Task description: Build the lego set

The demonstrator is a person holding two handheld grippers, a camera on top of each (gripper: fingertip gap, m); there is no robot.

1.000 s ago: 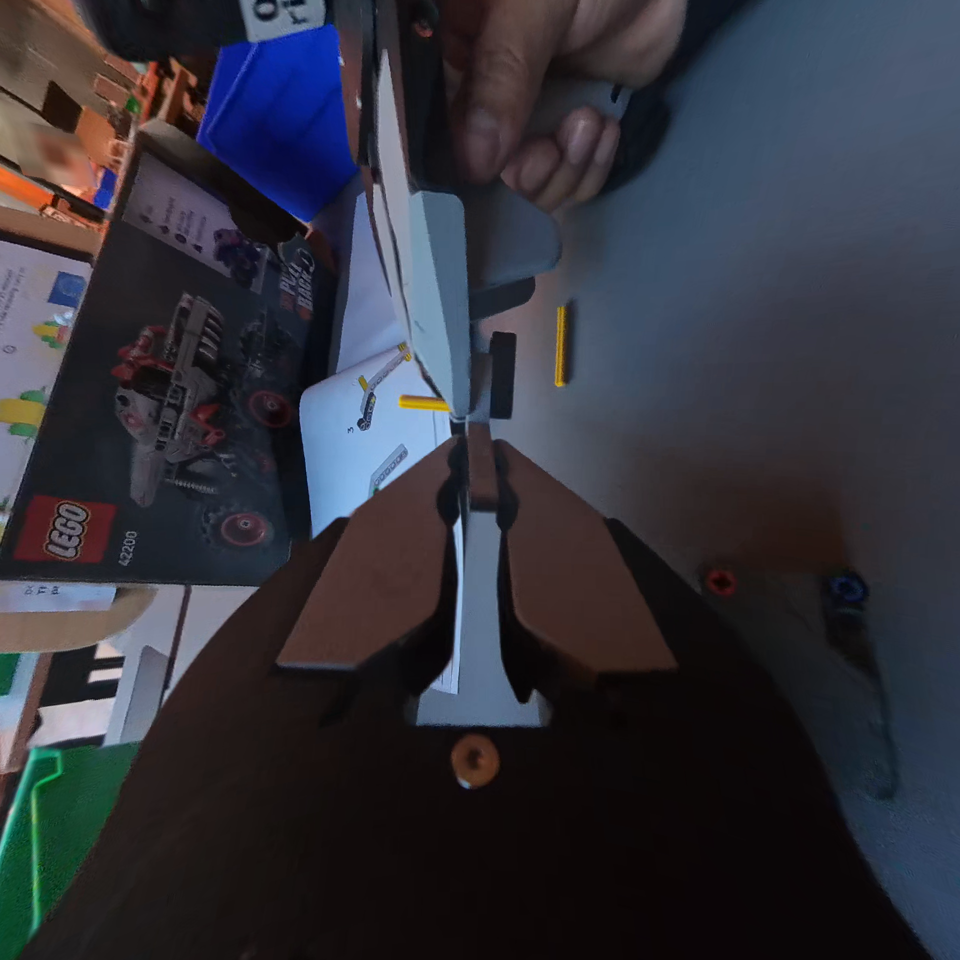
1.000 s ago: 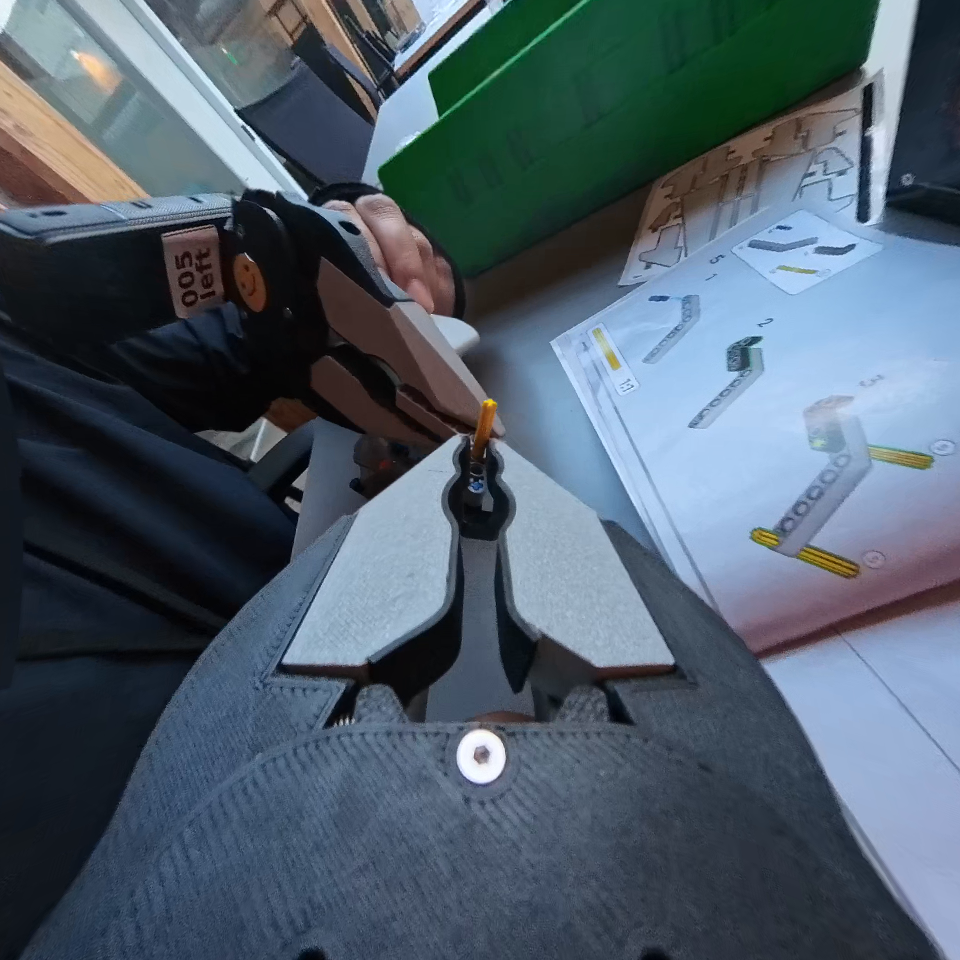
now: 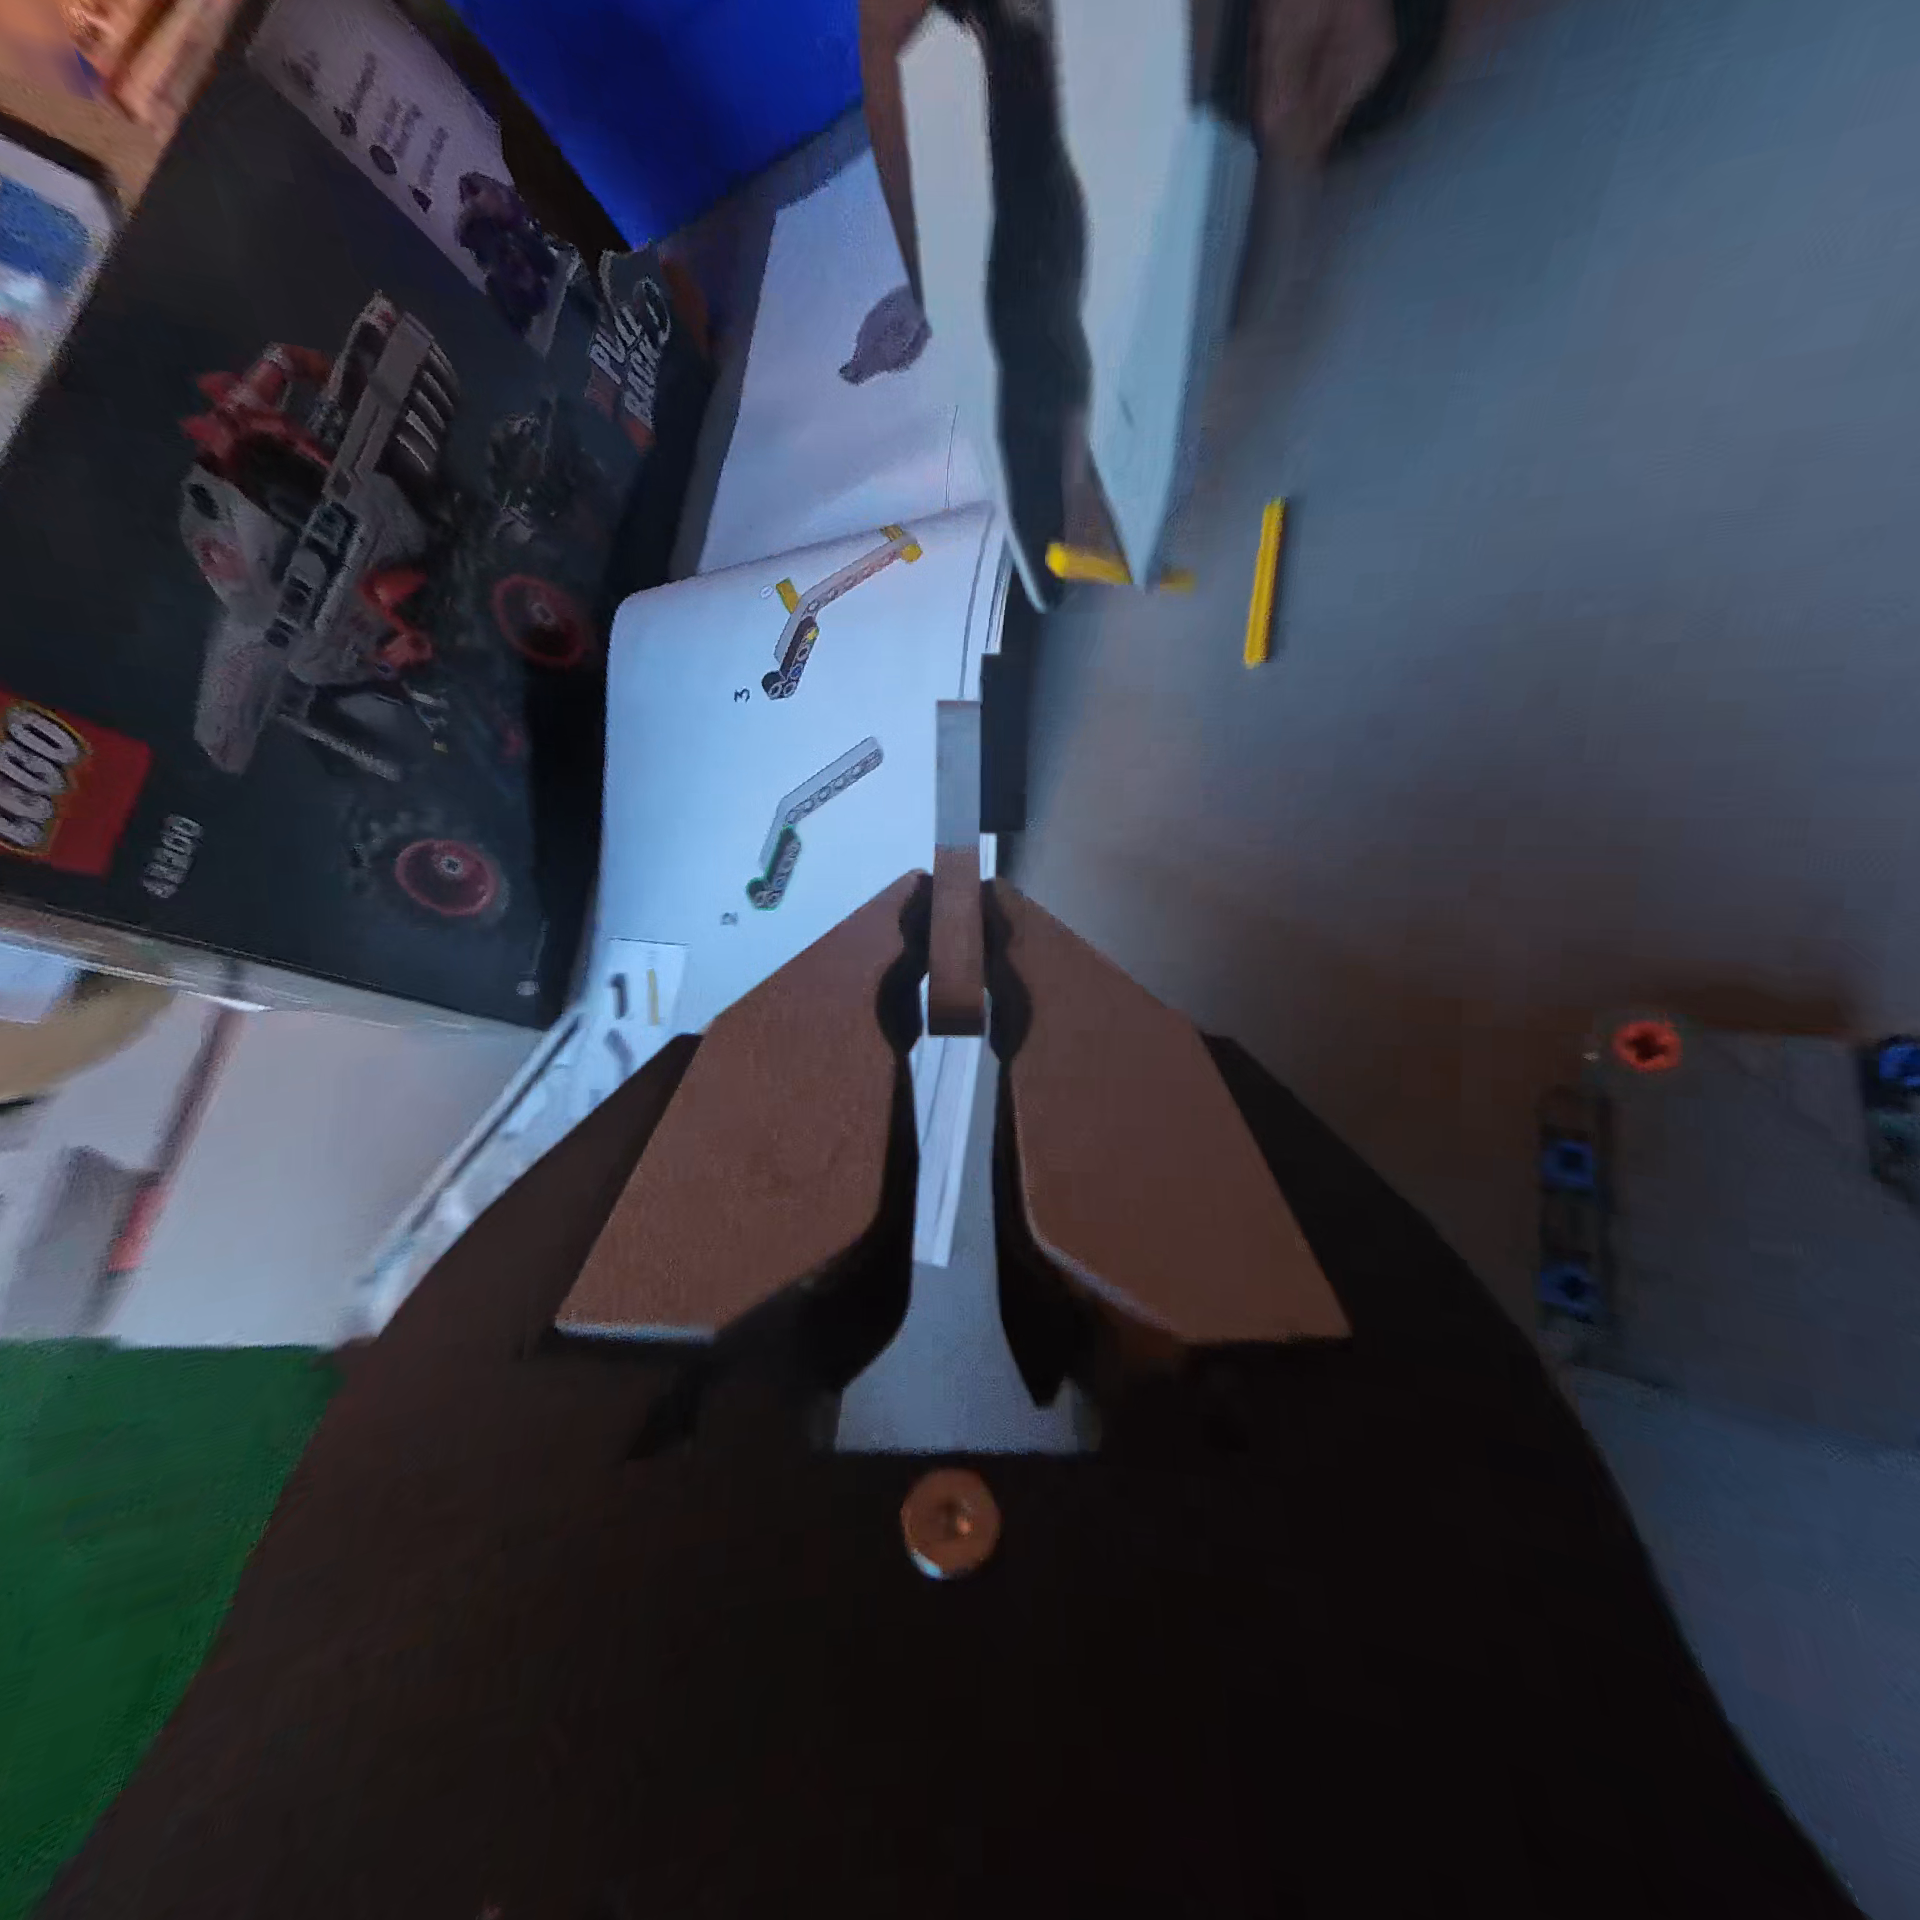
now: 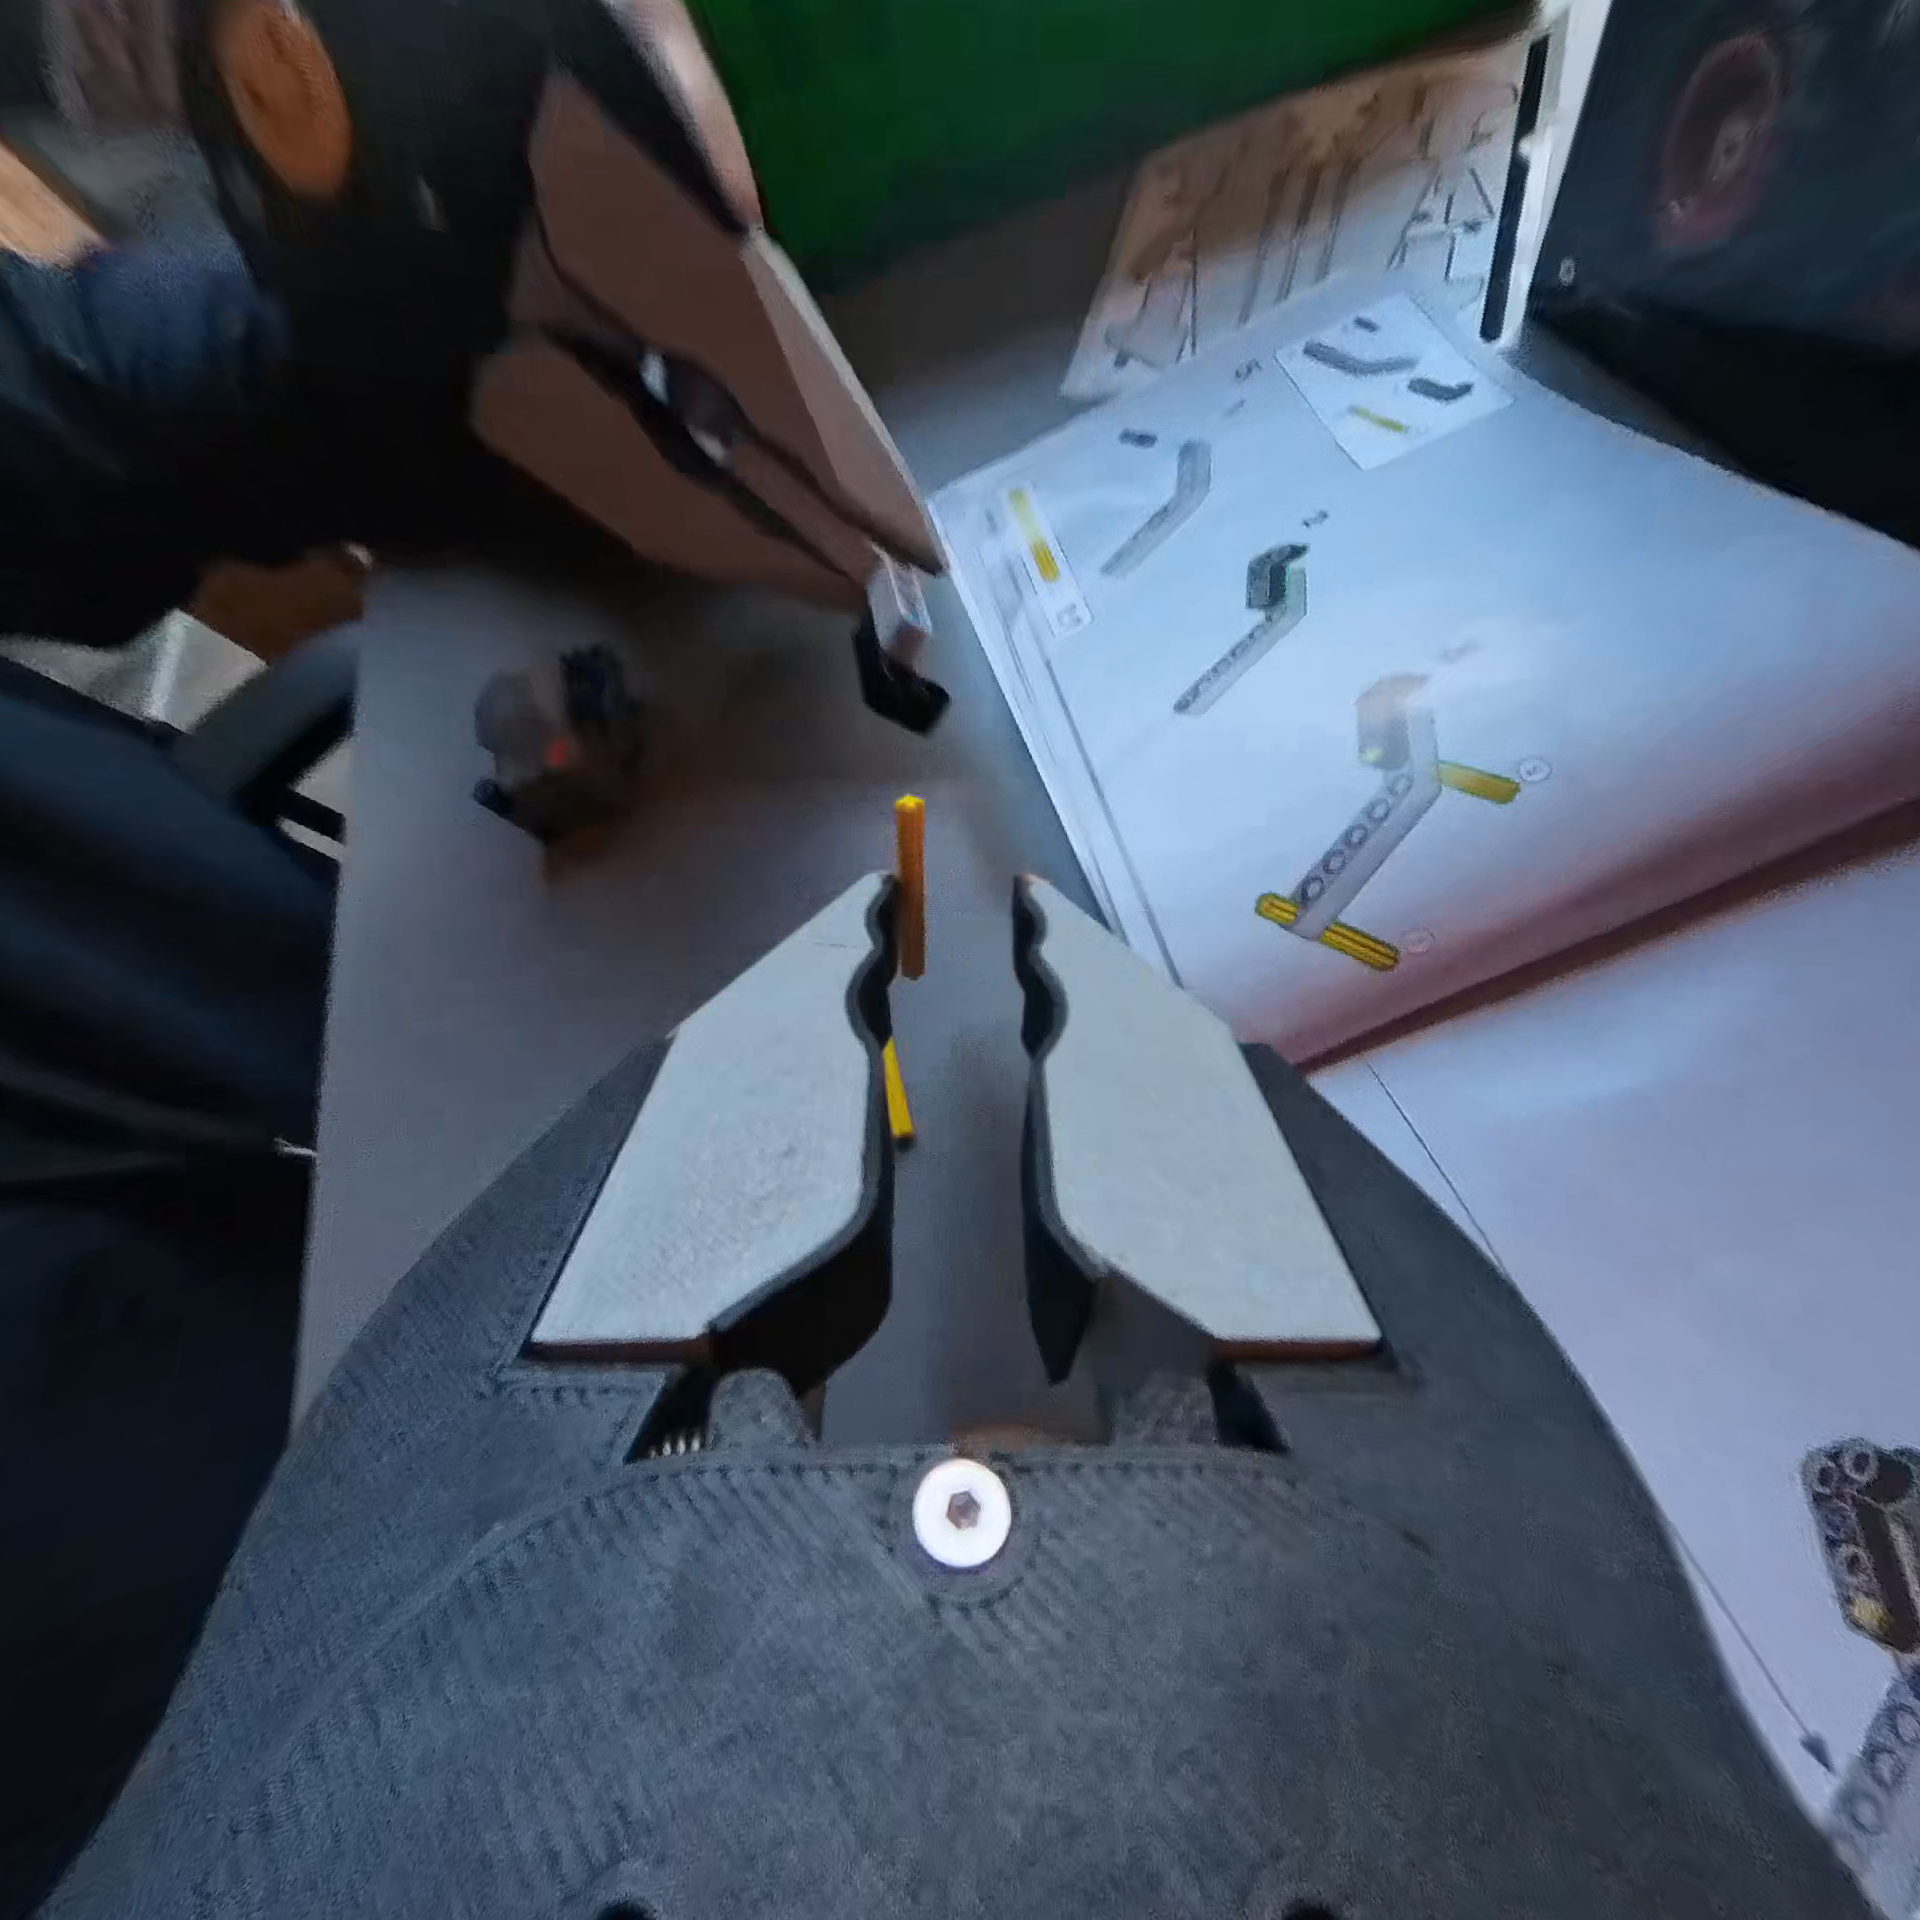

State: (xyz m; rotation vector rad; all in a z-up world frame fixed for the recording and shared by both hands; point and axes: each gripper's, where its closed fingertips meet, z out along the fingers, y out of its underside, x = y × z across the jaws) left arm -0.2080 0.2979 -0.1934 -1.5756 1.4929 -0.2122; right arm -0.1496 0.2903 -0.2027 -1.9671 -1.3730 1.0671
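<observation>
My left gripper [image 3: 954,881] is shut on a grey beam [image 3: 957,790] with a black piece [image 3: 1005,743] on its far end. It also shows at the upper left of the right wrist view [image 4: 914,566], beam tip and black piece [image 4: 899,675] pointing down. My right gripper [image 4: 954,883] is open. A yellow axle [image 4: 910,883] stands against its left fingertip. In the left wrist view the right gripper [image 3: 1086,577] hangs above the table with that axle [image 3: 1086,564] at its tip. A second yellow axle [image 3: 1262,582] lies on the grey table.
The open instruction booklet [image 4: 1455,675] lies right of the grippers, the black set box [image 3: 312,623] beyond it. A green bin [image 4: 935,104] and a blue bin [image 3: 665,94] stand behind. A red pin [image 3: 1645,1044], blue pins [image 3: 1569,1164] and a dark sub-assembly [image 4: 561,748] lie on the table. Tip to tip, the grippers are about 7 cm apart.
The two grippers were tip to tip and have pulled apart. My right gripper was shut on the yellow axle and has opened. My left gripper still holds the grey beam.
</observation>
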